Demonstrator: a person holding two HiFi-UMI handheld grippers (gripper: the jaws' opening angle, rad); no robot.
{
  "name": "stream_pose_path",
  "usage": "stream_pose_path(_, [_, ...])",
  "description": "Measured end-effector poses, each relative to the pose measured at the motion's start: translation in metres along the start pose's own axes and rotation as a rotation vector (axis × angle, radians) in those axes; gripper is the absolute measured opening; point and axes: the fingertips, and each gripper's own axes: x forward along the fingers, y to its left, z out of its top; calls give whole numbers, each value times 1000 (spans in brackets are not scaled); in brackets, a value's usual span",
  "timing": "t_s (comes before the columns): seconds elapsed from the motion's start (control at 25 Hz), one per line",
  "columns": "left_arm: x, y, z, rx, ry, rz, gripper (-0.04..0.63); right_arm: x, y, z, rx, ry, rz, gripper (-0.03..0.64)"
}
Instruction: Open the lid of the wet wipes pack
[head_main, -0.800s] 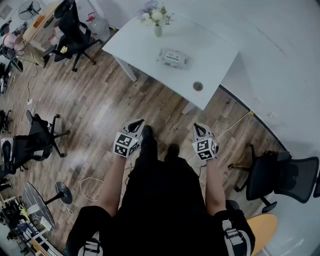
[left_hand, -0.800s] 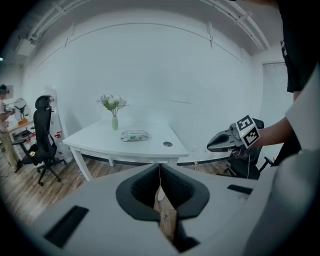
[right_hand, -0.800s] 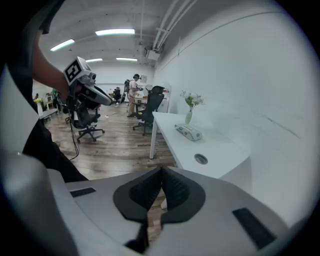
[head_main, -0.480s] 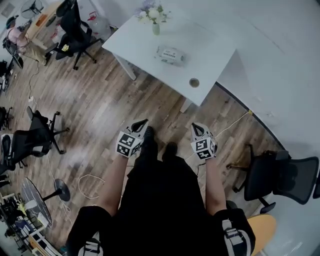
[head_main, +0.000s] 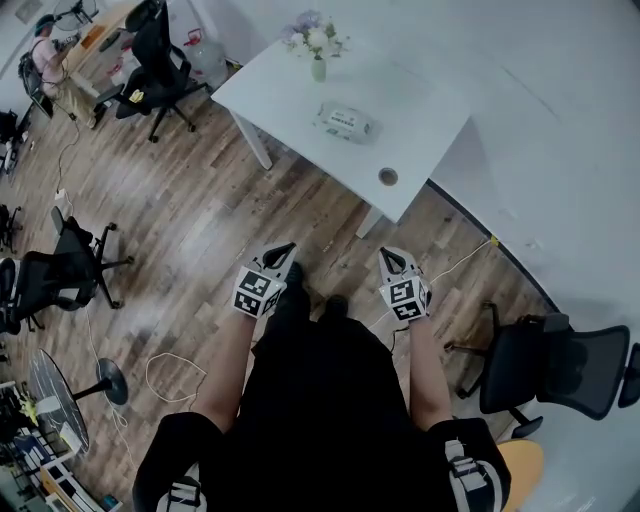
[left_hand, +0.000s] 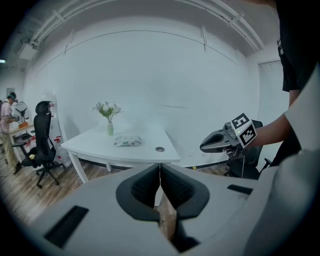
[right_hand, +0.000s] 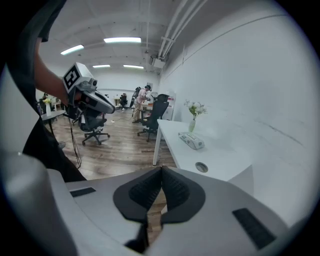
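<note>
Approach stage: left gripper (head_main: 283, 250) and right gripper (head_main: 389, 256), fingers closed on nothing, hang well apart from the wet wipes pack (head_main: 347, 122) on the far counter (head_main: 425, 100); the next move is likely to walk up and reach it.

Colour rundown: the table (head_main: 290, 95) is plain white, and so is the wall (head_main: 560, 100) next to it. The wet wipes pack (head_main: 345, 122) is whitish with a green-tinted label. The vase (head_main: 318, 68) is pale green and the flowers (head_main: 312, 38) are white with a bit of lilac. The floor (head_main: 190, 210) is brown-grey wood plank with streaky grain. The office chairs (head_main: 150, 45) are all black. The left gripper (head_main: 283, 250) and right gripper (head_main: 388, 254) have light grey bodies, black ribbed pads (left_hand: 145, 187), and black-and-white square markers (head_main: 256, 291). The person's clothes (head_main: 320, 400) are black. There's a thin white cable (head_main: 160, 372), and the table's grommet (head_main: 388, 177) is grey.
</note>
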Motion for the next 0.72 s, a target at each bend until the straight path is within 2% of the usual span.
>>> stream_pose_path(0.32, [-10,24,-4,-22,-2,1,23,16,8,18,-5,3,-29,15])
stream_pose_path(0.72, [4,78,14,-9,-30,-58,23,51,10,55,6,24,-64,17])
